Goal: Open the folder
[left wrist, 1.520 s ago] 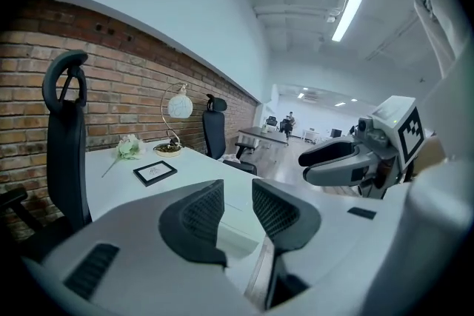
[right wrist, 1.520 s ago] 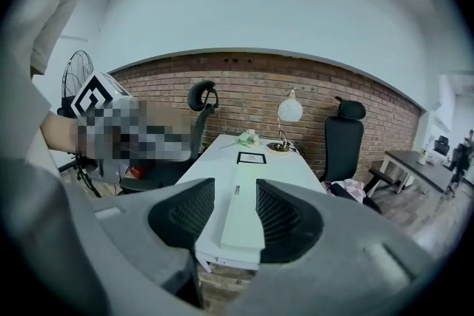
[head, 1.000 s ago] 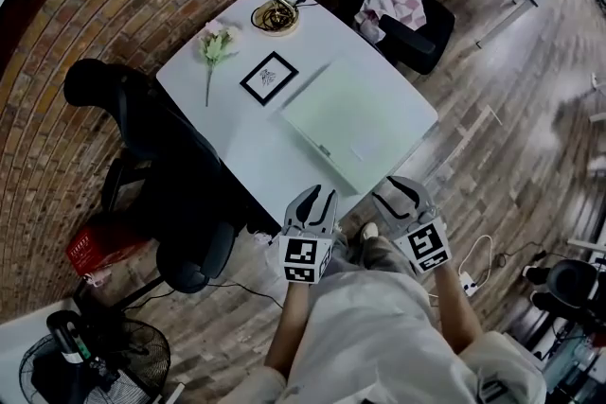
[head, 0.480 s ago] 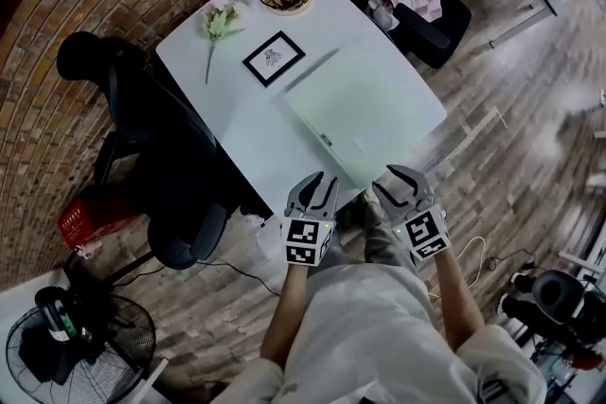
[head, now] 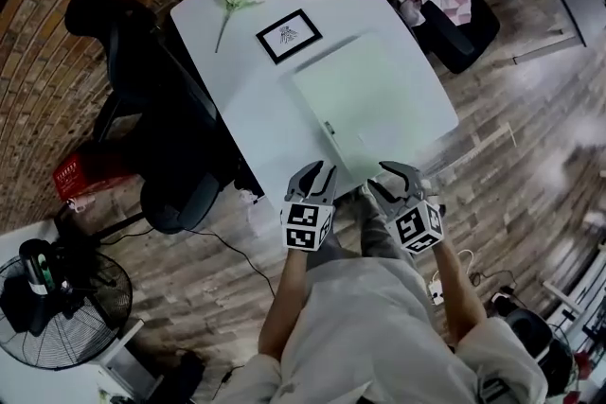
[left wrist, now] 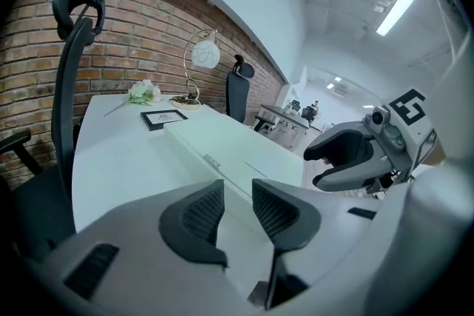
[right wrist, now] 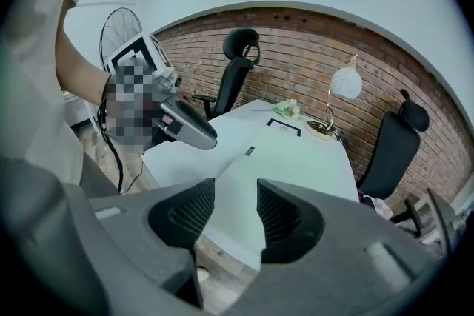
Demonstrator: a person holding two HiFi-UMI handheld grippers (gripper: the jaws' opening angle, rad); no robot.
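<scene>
A pale green folder (head: 374, 99) lies closed on the white tabletop (head: 232, 71) as the left gripper (head: 320, 171) and right gripper (head: 383, 177) hover near its front edge, jaws parted and empty.

Both arms reach forward, side by side. The bare left forearm (head: 284, 317) ends in the left gripper (head: 317, 173), which points ahead and downward with its marker cube (head: 303, 227) facing up. Its jaws stand a little apart, the ribbed pads facing each other across a narrow gap. The right forearm (head: 453, 298) carries the right gripper (head: 386, 177) just beside it, angled down likewise and turned slightly outward. Its jaws are parted too, pads clear of each other. The two grippers are near each other but not touching
</scene>
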